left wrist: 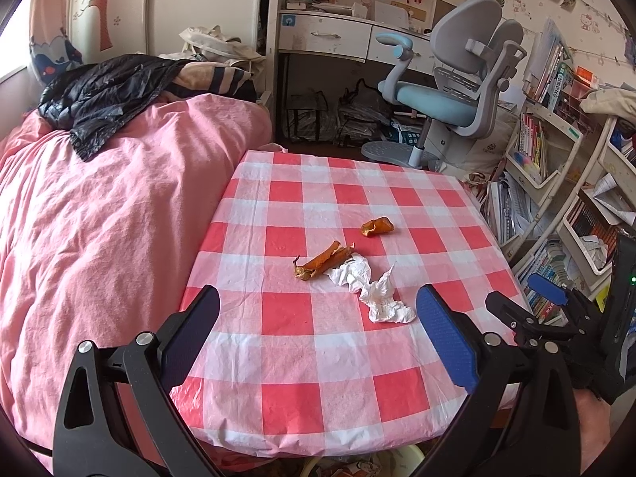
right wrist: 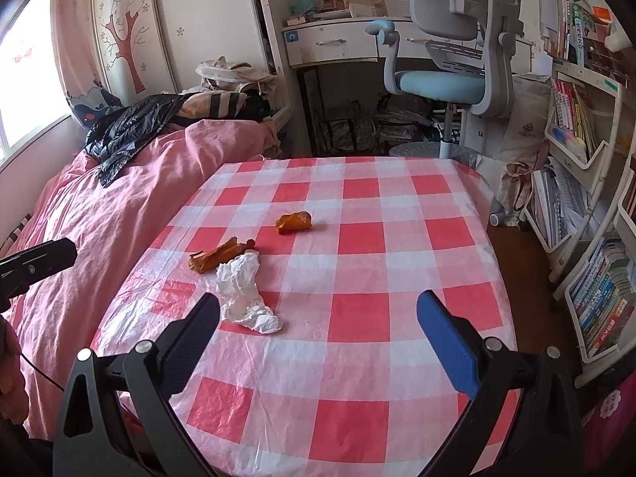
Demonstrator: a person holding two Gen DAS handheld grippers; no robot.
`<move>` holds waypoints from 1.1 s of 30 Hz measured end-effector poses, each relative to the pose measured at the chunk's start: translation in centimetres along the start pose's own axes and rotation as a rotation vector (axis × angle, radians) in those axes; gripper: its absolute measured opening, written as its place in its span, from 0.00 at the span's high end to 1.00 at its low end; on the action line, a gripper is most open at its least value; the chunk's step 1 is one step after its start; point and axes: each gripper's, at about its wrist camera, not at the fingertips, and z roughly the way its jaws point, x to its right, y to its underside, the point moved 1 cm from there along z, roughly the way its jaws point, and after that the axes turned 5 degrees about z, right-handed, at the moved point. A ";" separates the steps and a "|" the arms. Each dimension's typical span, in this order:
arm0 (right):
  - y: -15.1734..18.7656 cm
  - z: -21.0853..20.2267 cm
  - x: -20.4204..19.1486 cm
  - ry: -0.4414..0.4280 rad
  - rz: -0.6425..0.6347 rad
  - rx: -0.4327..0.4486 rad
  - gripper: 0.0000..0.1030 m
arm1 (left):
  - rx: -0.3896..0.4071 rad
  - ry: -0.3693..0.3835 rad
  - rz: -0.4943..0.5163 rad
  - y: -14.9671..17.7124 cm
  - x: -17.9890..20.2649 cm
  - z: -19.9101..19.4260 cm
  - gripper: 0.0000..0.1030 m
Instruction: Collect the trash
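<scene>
Hovering spread wide and empty above the checked table [right wrist: 397, 278], left gripper [left wrist: 318, 326] and right gripper [right wrist: 318, 326] face the crumpled tissue [right wrist: 246, 298] and, probably, orange peels [right wrist: 218, 258], ready to pick.

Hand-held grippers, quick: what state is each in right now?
Left hand-held gripper: open, holding nothing, above the checked tablecloth.
Right hand-held gripper: open, holding nothing.

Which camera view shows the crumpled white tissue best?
The left wrist view: the tissue lies fully visible between the open tongs, touching the long orange peel. In the right wrist view the tissue sits left of centre, and its near end is partly hidden behind the left finger of the tongs.
</scene>
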 end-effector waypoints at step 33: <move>0.2 0.1 -0.1 0.005 -0.010 -0.003 0.07 | 0.000 -0.003 -0.011 0.0 -0.4 0.1 0.07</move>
